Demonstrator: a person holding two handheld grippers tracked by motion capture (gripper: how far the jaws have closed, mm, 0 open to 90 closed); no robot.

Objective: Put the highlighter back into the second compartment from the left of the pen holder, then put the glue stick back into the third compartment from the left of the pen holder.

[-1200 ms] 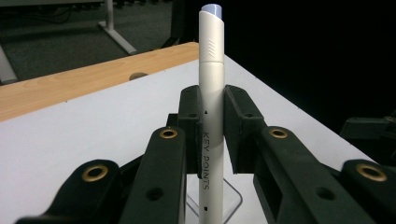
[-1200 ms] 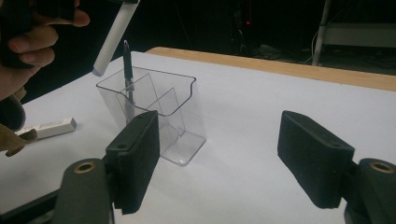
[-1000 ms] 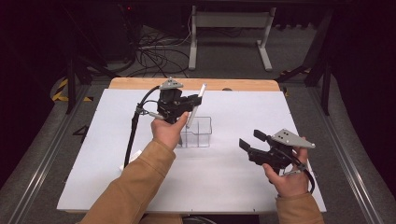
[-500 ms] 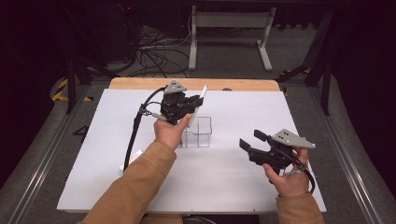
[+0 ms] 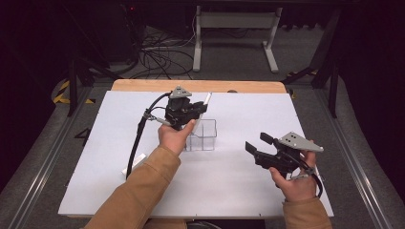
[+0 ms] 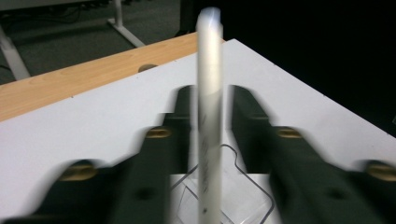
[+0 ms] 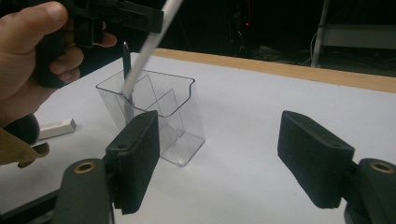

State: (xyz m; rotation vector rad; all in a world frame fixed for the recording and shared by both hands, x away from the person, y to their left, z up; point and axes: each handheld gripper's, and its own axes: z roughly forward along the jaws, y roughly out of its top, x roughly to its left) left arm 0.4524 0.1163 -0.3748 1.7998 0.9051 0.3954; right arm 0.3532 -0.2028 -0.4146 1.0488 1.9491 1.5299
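Eraser (image 5: 134, 162): a small white block lying flat on the white table sheet (image 5: 95, 157), well left of the work, beside the left sleeve; nothing touches it.
Left gripper (image 5: 199, 108): held above the clear holder, tilted toward its back left corner. Its jaws have just been opening; in the left gripper view a thin gap shows on each side of the white pen, so the pads no longer press on it.
White pen (image 6: 208, 93): stands slanted between the parted jaws, its lower end already down inside the holder, its top sticking out above the gripper.
Dark pen (image 7: 126, 58): already standing in the same rear part of the holder, just beside the white pen; only its tip rises above the rim.
Clear holder (image 5: 204, 135): an upright, see-through box with inner dividers, near the middle of the sheet, touching no gripper.
Right gripper (image 5: 255, 143): held off to the right, well apart from the holder, pointed toward it; jaws wide apart with nothing between them.
Done so far: by the look of it, the white pen is in and being let go, joining the dark pen.
Left to do: judging from the table, pull the left gripper clear without tipping the pen; the eraser may be next.
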